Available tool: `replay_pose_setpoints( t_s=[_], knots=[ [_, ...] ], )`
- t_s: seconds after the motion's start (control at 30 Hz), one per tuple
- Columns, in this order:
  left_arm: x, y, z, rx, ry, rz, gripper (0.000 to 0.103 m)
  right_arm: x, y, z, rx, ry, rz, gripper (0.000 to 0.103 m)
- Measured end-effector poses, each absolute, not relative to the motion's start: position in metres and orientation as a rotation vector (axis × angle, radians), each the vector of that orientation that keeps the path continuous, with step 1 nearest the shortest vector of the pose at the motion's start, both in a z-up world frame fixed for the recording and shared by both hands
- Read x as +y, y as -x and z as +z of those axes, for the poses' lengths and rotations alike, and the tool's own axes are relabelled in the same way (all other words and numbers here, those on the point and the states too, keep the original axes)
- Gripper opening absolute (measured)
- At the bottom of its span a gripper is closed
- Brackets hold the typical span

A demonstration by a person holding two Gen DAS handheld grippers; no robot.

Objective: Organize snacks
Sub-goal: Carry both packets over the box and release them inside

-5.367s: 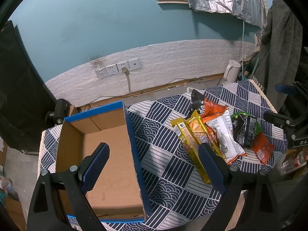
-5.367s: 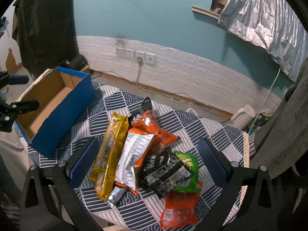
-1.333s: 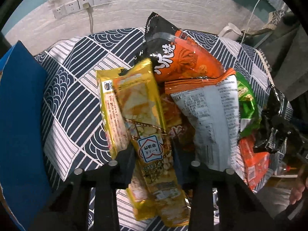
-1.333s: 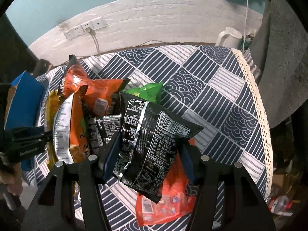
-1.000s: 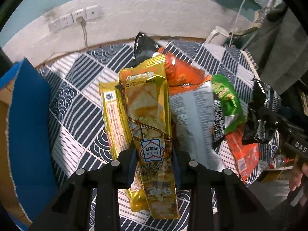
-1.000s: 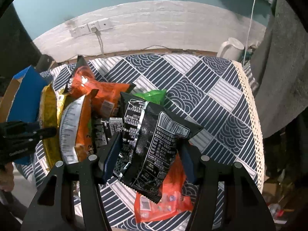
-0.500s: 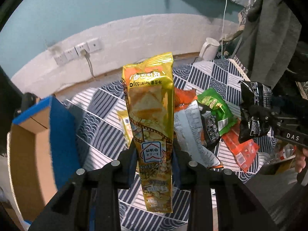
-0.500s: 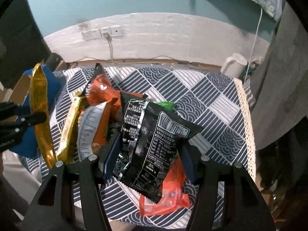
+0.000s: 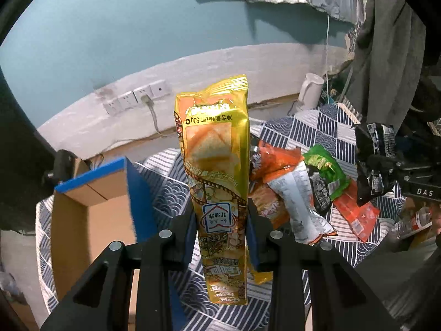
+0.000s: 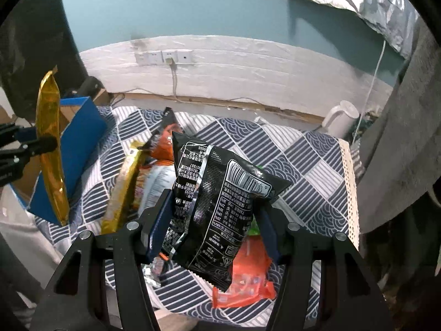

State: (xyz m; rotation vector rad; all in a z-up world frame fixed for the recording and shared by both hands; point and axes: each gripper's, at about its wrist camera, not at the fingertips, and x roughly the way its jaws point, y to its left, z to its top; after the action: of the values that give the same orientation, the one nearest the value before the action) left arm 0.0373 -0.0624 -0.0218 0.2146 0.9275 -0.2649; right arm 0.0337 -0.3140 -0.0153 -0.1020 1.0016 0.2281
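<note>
**Both grippers loaded, packets lifted clear of the table**

Left gripper (image 9: 222, 230) clamped on a tall gold foil snack packet (image 9: 213, 165), blue pads pressed against both long edges near its lower third. Packet held upright, its top rising high past the fingertips, its bottom end hanging below the jaws, free of the cloth. Seen edge-on from the right wrist view as a thin gold strip (image 10: 51, 149) raised in front of the box's blue wall.

Right gripper (image 10: 212, 220) closed on a black crinkled snack bag with white print and a barcode (image 10: 220, 204), gripped across its middle, tilted, one corner jutting right, bottom seam hanging below the pads.

Beneath and just beyond: remaining snack pile (image 9: 292, 184) on the navy-and-white patterned tablecloth (image 10: 303, 165) — a second gold packet (image 10: 124, 187), an orange bag, a white-backed bag, a green bag, a flat red-orange pouch (image 10: 245, 281) under the black bag.

To the left, open-topped cardboard box with blue outer walls (image 9: 91, 212), brown interior bare where visible, near wall just beside the gold packet. Bare cloth on the right half of the table up to its lace-trimmed edge.

Farther back, a white kettle (image 10: 341, 121), white brick-pattern panel with wall sockets (image 10: 164, 56), teal wall above.
</note>
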Motion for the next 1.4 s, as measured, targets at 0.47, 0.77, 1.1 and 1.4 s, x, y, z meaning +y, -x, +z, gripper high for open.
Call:
replay_pose_setpoints(
  t_s=[0.47,0.77,1.1,1.4],
  knots=[
    [-0.011,-0.021,0.012,0.841,-0.203,-0.21,0.032,-0.255,-0.038,0.011,0.963,0.127,0.335,0.058],
    [0.048,-0.017,0.02,0.819,-0.145,-0.139,0.032,-0.203,-0.05,0.019,0.964,0.136,0.419,0.058],
    [0.099,-0.019,0.005,0.824,-0.146,-0.053,0.032,-0.118,-0.062,0.018,0.977,0.161,0.534,0.058],
    [0.14,-0.025,-0.019,0.875,-0.145,0.013,0.032,-0.04,-0.067,-0.006,1.026,0.194,0.637,0.058]
  ],
)
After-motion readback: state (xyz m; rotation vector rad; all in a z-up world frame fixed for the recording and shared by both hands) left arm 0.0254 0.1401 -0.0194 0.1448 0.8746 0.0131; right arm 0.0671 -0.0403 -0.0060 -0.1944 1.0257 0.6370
